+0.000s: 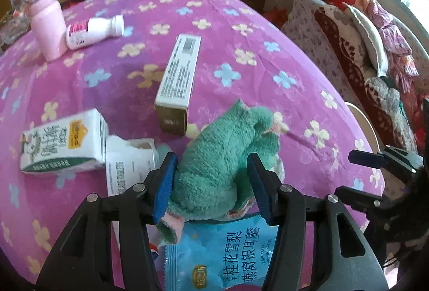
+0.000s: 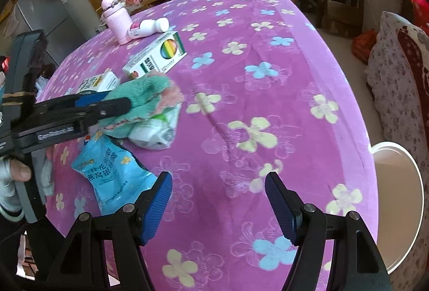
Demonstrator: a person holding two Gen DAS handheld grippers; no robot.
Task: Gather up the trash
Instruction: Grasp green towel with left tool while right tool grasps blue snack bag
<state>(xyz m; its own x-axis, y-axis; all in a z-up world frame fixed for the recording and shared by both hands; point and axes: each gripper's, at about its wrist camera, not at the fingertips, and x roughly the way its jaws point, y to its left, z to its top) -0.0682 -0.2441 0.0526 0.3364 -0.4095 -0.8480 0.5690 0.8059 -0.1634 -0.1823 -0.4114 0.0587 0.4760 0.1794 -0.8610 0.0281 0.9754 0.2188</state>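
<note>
we had the left gripper [image 1: 213,185] down over the green fluffy cloth [image 1: 225,157], and its fingers [image 1: 166,183] stood at a middling gap on either flank of the cloth, the left pad touching the pile and the right one close against it; whether they truly pinched it we could not tell. the cloth lay humped on the table [image 2: 268,55], its long axis running away from those fingers toward the long grey carton [image 1: 178,76]. the trash we judged to be the aim sat around the cloth: the blue snack packet [image 1: 222,256] just on the near side of it, partly under the cloth's pink-edged hem, the crumpled clear plastic bag [image 2: 158,130] tucked beneath the side of it toward the right gripper, and the white milk carton [image 1: 61,146] with a torn white box [image 1: 128,159] on the cloth's other side.

our right gripper [image 2: 218,203] hovered with its fingers spread fairly wide and nothing between them, over bare cover well off from the cloth, so the left hand was plainly the nearer.

the cloth looked soft and deep-piled, likely to sag if lifted. the packet was glossy, crinkled film with a serrated edge; the cartons were stiff card with sharp corners. the table cover was a purple plush printed with pale flowers. beyond the cloth stood a smooth pink flask [image 1: 47,22], and a white plastic bottle [image 1: 93,30] lay tipped against it.
</note>
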